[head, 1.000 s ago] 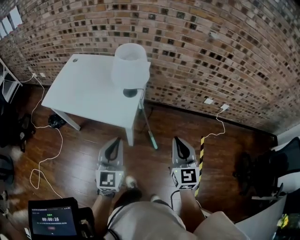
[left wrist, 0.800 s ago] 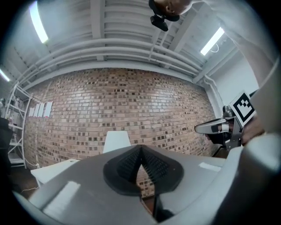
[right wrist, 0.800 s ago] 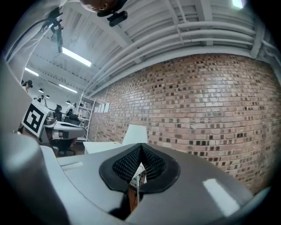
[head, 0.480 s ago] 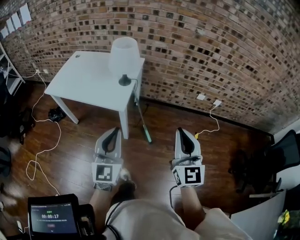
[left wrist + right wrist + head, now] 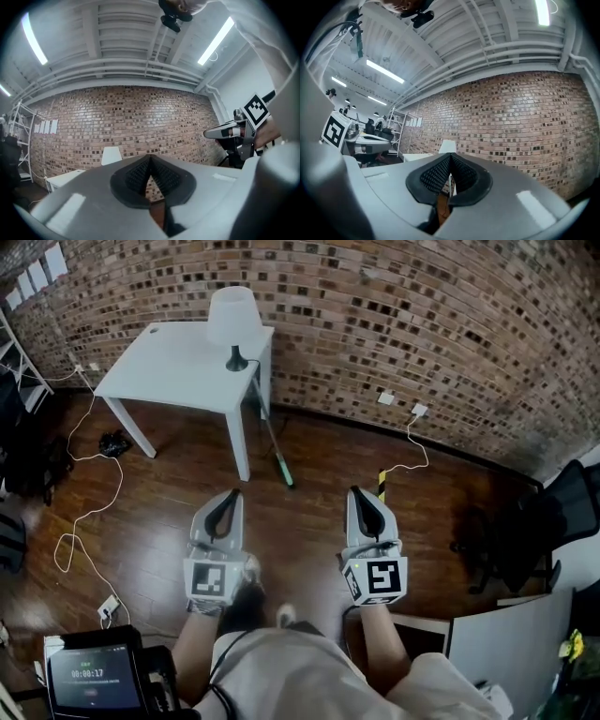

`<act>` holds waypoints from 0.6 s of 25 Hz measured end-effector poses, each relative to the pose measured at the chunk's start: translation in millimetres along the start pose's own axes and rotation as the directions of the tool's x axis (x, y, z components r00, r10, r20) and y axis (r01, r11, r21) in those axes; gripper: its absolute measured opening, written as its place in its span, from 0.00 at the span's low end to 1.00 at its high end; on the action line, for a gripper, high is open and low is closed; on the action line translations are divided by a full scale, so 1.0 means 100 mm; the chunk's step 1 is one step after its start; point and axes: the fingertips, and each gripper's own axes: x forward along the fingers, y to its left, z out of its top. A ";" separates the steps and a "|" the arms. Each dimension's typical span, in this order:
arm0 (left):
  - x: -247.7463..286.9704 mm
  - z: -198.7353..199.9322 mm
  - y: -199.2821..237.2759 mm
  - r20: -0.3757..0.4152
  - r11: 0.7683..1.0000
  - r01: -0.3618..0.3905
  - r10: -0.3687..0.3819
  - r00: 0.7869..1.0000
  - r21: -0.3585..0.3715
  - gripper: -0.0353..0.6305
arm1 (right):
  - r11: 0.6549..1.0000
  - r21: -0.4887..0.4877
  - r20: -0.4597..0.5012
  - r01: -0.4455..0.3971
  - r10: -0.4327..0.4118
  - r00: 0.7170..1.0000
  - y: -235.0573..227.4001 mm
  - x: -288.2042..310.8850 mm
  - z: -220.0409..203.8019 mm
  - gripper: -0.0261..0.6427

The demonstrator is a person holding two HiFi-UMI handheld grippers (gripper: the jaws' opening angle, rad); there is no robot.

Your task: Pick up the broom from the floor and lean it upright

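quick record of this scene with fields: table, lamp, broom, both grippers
table: white, against the brick wall
lamp: white shade, on the table's corner near the wall
broom: green head on the floor, handle leaning up at the table's corner
left gripper: shut, empty, apart from the broom
right gripper: shut, empty, apart from the broom

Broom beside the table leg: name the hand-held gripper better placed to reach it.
Left, narrowly. The broom sits ahead between both, its green head slightly nearer the left hand-held gripper than the right hand-held gripper. Both are shut, empty and well short of it.
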 end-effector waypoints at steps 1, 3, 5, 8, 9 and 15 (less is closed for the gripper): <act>-0.06 0.00 -0.02 -0.005 1.000 -0.003 0.003 1.000 0.000 0.06 | 1.000 0.008 -0.010 0.002 -0.002 1.000 0.01 -0.09 -0.03 0.06; -0.16 -0.02 0.01 -0.010 1.000 -0.010 0.010 1.000 0.007 0.06 | 1.000 0.022 -0.028 0.010 -0.009 1.000 0.04 -0.21 -0.09 0.06; -0.23 -0.03 0.06 -0.012 1.000 -0.015 0.015 1.000 0.022 0.06 | 0.999 0.033 -0.037 0.017 -0.016 0.999 0.08 -0.28 -0.12 0.06; -0.30 -0.05 0.16 -0.015 0.999 -0.013 0.013 1.000 0.046 0.06 | 0.999 0.039 -0.029 0.038 -0.037 0.999 0.16 -0.34 -0.12 0.06; -0.31 -0.05 0.19 -0.016 0.999 -0.011 0.012 1.000 0.049 0.06 | 0.998 0.038 -0.025 0.046 -0.045 0.999 0.17 -0.33 -0.11 0.06; -0.31 -0.04 0.46 -0.008 0.999 -0.017 0.017 1.000 0.048 0.06 | 0.997 0.052 -0.001 0.064 -0.064 0.998 0.31 -0.20 -0.07 0.06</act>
